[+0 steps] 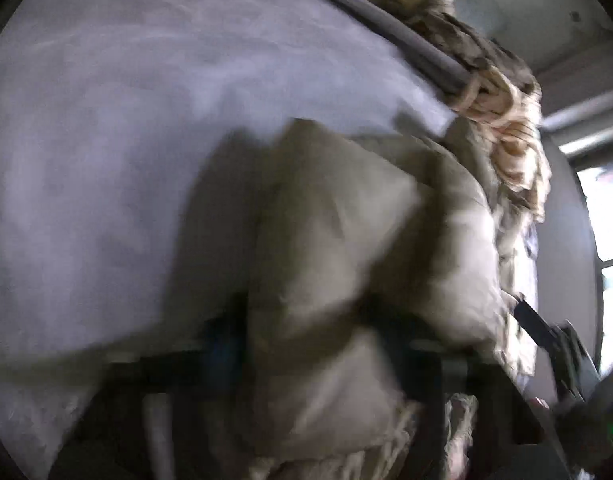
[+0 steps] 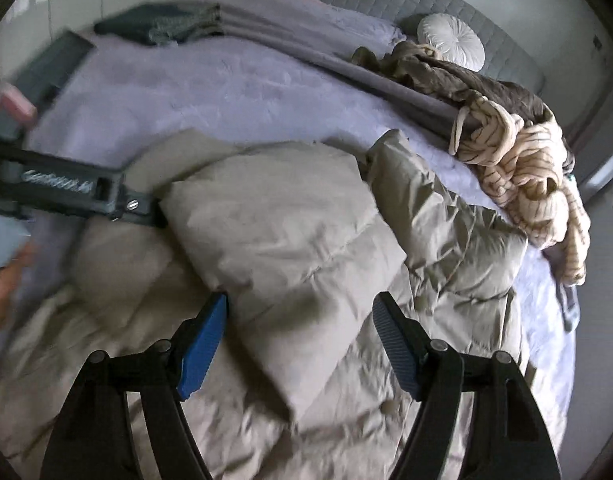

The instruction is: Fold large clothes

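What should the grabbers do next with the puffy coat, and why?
Probably close the right gripper on the beige puffy coat: its blue pads stand open astride a raised fold, while the left gripper is already at the coat's far edge.

Both wrist views look steeply down, close over one beige coat point(image 2: 290, 216).
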Available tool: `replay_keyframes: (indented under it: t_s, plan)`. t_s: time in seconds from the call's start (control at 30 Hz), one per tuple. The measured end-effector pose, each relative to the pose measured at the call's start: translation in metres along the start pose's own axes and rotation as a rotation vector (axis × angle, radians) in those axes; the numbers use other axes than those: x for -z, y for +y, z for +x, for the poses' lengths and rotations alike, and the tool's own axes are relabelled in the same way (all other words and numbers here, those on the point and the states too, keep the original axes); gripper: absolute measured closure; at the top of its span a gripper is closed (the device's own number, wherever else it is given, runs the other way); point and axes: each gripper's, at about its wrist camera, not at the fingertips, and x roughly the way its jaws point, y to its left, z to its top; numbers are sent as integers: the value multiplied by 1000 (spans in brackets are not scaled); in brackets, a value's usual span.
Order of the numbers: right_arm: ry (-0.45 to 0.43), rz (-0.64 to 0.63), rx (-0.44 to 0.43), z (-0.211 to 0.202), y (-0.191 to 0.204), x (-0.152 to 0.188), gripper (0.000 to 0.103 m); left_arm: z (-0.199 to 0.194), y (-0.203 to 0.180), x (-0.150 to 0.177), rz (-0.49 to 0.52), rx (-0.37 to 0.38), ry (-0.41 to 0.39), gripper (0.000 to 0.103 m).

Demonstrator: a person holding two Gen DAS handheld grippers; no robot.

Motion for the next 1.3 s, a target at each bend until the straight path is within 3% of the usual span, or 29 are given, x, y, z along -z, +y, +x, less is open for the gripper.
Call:
replay_keyframes:
  t_s: [0.03,0.07,0.1,0.13,0.17,0.3,0.37,0.47,0.5,0.53,0.6,0.67,0.73,0.8,0.83,0.93,0.97,1.03,1.07,1.13,1.2,1.3]
  plan:
    - [14,-4,22,8,0,-1,26,-1,-7,1,16,-16,-12,81]
    - [18,8,40,14,-5,-1,43,-4,-15,2,48,-51,-36,84]
    - [7,40,41,10,-11,-2,90,-7,-24,3,89,-97,-64,85]
    - [3,84,40,8,-21,0,94,-9,-30,4,117,-133,-84,85]
    - [-13,164,29,2,-39,4,94,-11,-38,7,156,-184,-106,85]
    - [-55,421,-34,-13,-101,33,94,-6,-40,5,179,-239,-83,85]
    - [-53,575,-130,-10,-131,59,94,-3,-36,4,183,-267,-80,85]
    - [41,758,-177,7,-168,103,94,3,-35,1,182,-326,-77,84]
    - [93,846,-164,14,-183,124,94,1,-36,2,179,-355,-85,79]
    - [118,912,-166,16,-195,138,94,-1,-39,2,179,-390,-94,64]
    - [138,1036,-186,14,-216,166,93,-15,-47,4,185,-489,-153,46]
    - [120,1090,-208,4,-229,183,93,-32,-51,4,198,-486,-204,46]
    - [76,1076,-272,-6,-235,184,80,-47,-55,3,191,-460,-232,46]
    - [61,1077,-367,-3,-237,178,18,-52,-55,0,182,-440,-232,46]
    - [52,1094,-426,3,-239,175,17,-50,-56,-3,174,-433,-222,46]
    - [62,1205,-550,29,-242,174,24,-43,-54,-5,150,-424,-212,46]
    - [67,1239,-579,36,-241,174,39,-38,-53,-6,145,-422,-207,46]
    - [96,1283,-632,48,-234,170,85,-25,-55,-4,143,-431,-192,46]
    - [113,1284,-633,52,-232,169,95,-16,-55,-4,151,-444,-182,46]
    - [119,1263,-584,47,-229,169,95,1,-54,-3,165,-472,-159,46]
    - [124,1217,-532,36,-225,174,95,14,-51,-1,168,-454,-145,45]
    - [157,1164,-487,42,-219,181,96,25,-51,0,173,-495,-150,28]
